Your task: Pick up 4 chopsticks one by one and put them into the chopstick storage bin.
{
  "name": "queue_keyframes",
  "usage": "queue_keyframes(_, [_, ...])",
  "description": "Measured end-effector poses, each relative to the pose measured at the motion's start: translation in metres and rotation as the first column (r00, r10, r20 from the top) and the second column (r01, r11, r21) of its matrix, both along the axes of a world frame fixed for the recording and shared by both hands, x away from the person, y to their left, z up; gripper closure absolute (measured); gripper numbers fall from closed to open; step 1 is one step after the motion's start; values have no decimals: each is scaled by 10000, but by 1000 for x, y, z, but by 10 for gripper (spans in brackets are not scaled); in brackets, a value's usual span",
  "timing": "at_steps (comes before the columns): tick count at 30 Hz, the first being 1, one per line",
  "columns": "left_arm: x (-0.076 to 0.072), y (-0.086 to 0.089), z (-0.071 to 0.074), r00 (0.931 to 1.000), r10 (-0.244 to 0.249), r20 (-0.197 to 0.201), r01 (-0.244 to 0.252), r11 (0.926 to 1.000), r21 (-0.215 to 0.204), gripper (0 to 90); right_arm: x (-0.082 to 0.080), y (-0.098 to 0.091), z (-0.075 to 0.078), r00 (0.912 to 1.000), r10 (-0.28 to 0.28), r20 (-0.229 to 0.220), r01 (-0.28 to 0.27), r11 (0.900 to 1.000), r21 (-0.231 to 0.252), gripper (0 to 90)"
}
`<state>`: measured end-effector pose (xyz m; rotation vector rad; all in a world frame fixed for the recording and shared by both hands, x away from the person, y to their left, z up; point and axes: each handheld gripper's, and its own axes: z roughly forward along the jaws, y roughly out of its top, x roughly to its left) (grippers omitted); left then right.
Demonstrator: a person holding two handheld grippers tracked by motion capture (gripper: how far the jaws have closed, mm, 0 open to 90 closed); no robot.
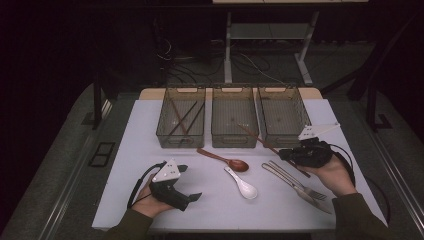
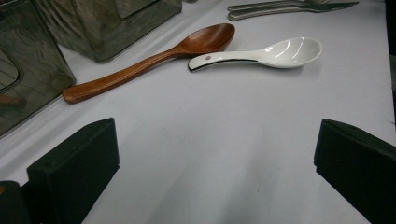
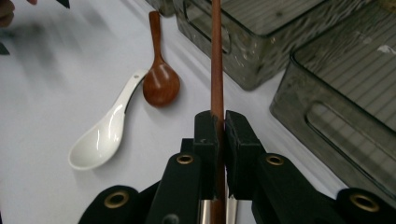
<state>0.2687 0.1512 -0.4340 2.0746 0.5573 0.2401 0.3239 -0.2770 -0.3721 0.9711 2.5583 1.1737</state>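
My right gripper (image 1: 285, 154) is shut on a brown chopstick (image 1: 260, 140), which slants up and left across the front of the clear bins. In the right gripper view the chopstick (image 3: 216, 56) stands straight up out of the closed jaws of that gripper (image 3: 222, 128). Near the table's front left, my left gripper (image 1: 190, 182) rests open, with only bare table between the jaws of that gripper (image 2: 215, 163). A wooden spoon (image 1: 225, 159) and a white ceramic spoon (image 1: 244, 186) lie between the two hands.
Three clear bins stand in a row at the back: the left bin (image 1: 180, 140) holds chopsticks, then come the middle bin (image 1: 234, 140) and the right bin (image 1: 300, 112). A metal knife and fork (image 1: 295, 182) lie under my right hand.
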Motion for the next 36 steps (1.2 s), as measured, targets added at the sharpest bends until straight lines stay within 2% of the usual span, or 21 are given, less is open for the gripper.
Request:
queue_keyframes(14, [0,0,1,10000,31,7,-31,10000,5,0,18,32,8,9999,95,81,-95,9999,43,838])
queue_keyframes(19, [0,0,1,10000,78,32,-77,10000,-46,0,26,48,10,10000,14,3,-14,9997,263,838])
queue_keyframes(24, [-1,-1,1,10000,79,51,-79,9999,-87,0,37,65,12,10000,14,-26,-14,10000,18,838])
queue_keyframes(29, [-1,-2,1,9999,106,61,-106,9999,-100,0,45,81,19,10000,-6,-55,7,10000,82,838])
queue_keyframes(36, [-1,-1,1,9999,115,60,-115,9999,-59,0,55,107,24,10000,-53,-84,53,10000,-61,838])
